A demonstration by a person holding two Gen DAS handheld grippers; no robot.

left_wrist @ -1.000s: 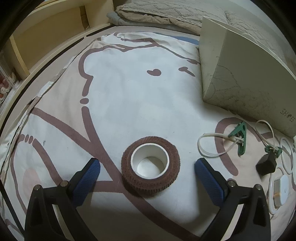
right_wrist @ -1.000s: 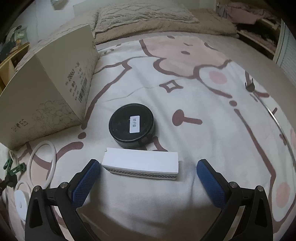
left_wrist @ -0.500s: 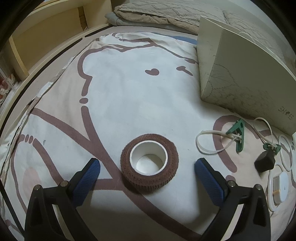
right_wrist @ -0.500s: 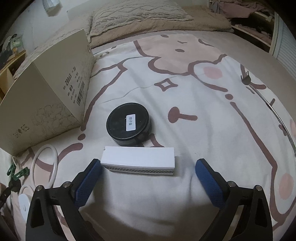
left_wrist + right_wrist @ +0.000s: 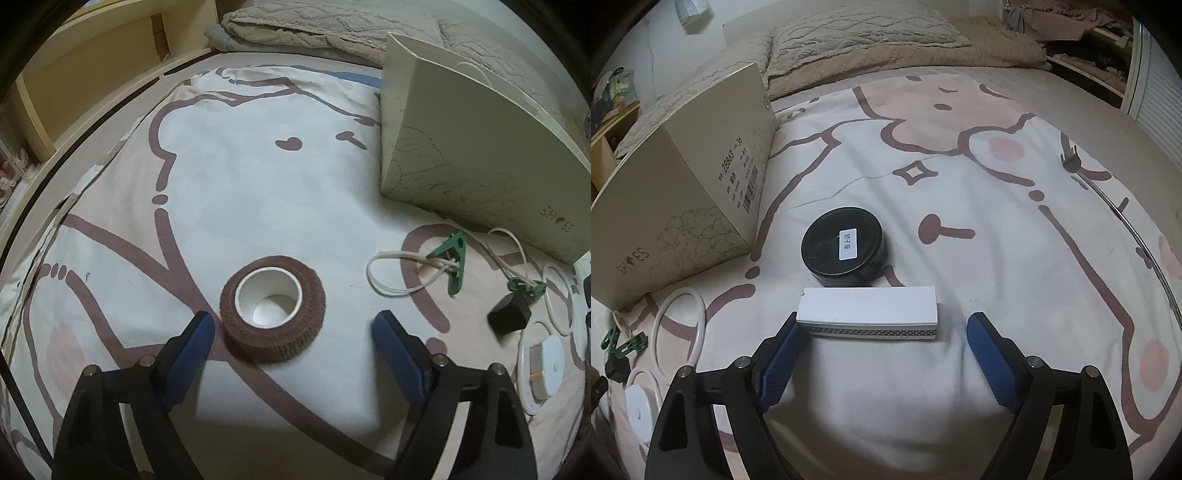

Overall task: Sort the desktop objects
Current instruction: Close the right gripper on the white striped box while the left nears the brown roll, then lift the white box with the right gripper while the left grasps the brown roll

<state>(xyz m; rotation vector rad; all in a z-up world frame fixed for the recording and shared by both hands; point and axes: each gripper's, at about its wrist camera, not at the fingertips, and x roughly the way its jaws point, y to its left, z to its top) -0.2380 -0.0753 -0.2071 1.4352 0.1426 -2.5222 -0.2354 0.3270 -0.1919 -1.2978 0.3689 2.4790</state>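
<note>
On the bedspread [image 5: 258,184], my left gripper [image 5: 293,332] gapes wide around the brown tape roll [image 5: 272,307], gripping nothing; clips [image 5: 452,258] lie rightward. My right gripper [image 5: 886,332], equally wide and empty, flanks the white box [image 5: 868,312] before the black tin [image 5: 843,246].

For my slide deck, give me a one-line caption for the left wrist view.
Open left gripper straddling a brown tape roll on the cartoon bedsheet, shoebox and green clips at right.
</note>
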